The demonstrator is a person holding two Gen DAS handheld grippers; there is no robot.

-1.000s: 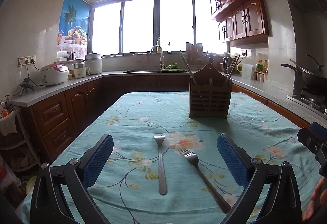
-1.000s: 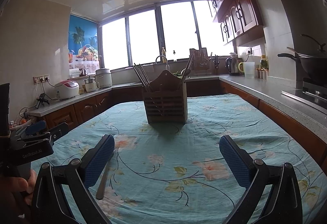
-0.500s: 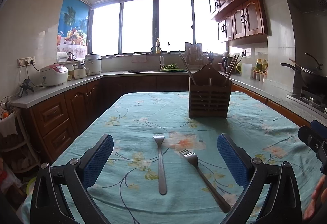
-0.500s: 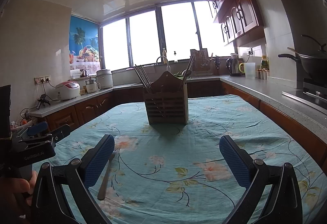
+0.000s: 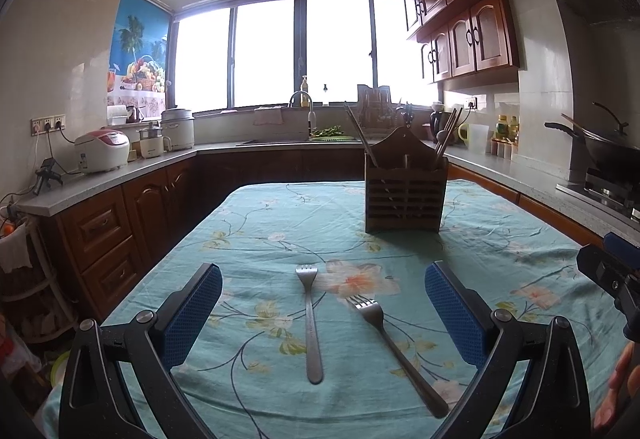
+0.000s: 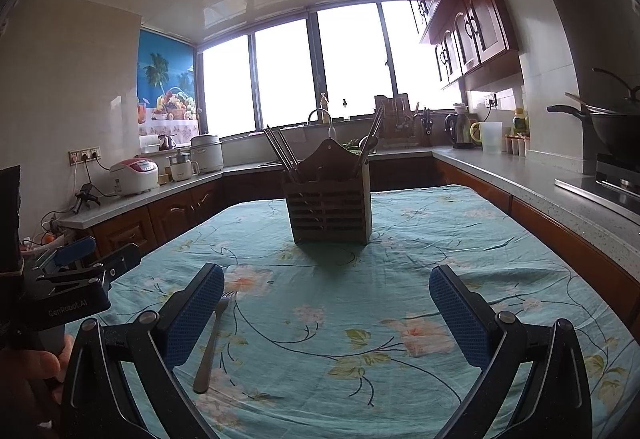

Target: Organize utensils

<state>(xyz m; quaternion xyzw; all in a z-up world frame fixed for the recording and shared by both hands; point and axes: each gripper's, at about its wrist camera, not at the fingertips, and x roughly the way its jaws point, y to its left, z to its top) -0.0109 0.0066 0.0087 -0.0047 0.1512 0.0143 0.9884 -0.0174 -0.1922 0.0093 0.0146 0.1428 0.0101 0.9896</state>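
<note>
Two metal forks lie on the floral tablecloth in the left wrist view: one straight fork (image 5: 311, 323) and one slanted fork (image 5: 394, 347) to its right. My left gripper (image 5: 322, 313) is open and empty, with both forks between its blue pads. A wooden utensil caddy (image 5: 404, 193) stands farther back on the table and holds chopsticks and a spoon. In the right wrist view my right gripper (image 6: 326, 315) is open and empty. One fork (image 6: 212, 339) lies just inside its left pad. The caddy (image 6: 330, 201) stands ahead.
The table with the teal cloth (image 5: 500, 251) is ringed by kitchen counters. A rice cooker (image 5: 102, 151) sits on the left counter, a wok (image 5: 612, 151) on the stove at the right. The left gripper's body (image 6: 68, 291) shows at the right view's left edge.
Both grippers have risen and drifted slightly; the forks and caddy have not moved. Both grippers stay open.
</note>
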